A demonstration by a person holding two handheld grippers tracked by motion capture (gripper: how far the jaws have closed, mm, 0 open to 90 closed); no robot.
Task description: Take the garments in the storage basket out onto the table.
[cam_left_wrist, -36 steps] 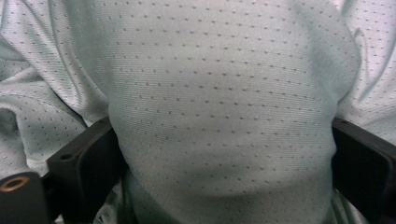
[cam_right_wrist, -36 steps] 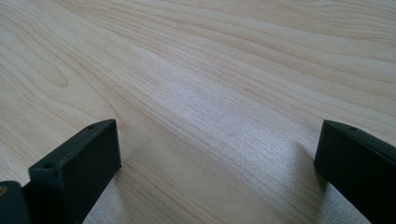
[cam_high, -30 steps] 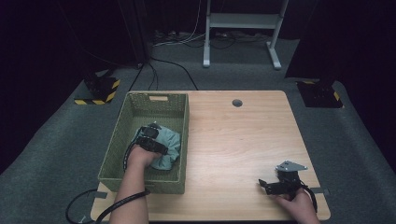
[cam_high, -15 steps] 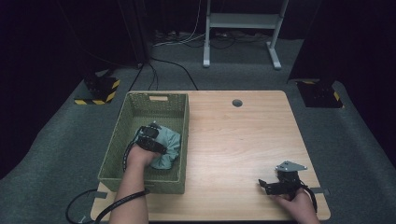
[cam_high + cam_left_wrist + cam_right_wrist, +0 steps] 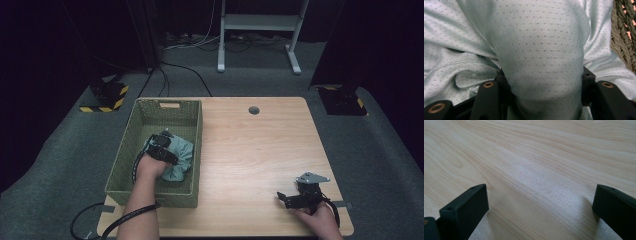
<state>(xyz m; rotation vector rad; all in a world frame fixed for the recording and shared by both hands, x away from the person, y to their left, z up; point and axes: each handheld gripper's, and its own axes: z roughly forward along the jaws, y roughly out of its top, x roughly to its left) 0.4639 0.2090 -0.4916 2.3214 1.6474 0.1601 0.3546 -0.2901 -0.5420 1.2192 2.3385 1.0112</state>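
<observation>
Teal cloth (image 5: pixel 541 50) sits bunched in the green basket (image 5: pixel 125 150); left gripper (image 5: pixel 161 146) has just been closing, pinching a fold. Right gripper (image 5: pixel 292 199) rests spread on the table (image 5: pixel 250 145).

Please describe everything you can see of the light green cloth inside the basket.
The cloth is a pale mint-green, thin knit fabric with a fine grid of tiny holes. It lies crumpled in a bunch on the bottom of the woven green basket, near its right wall. The left gripper rests on it; its jaws have just been closing and now pinch a raised fold of the fabric between them, smooth and rounded, with creases spreading on both sides.
</observation>
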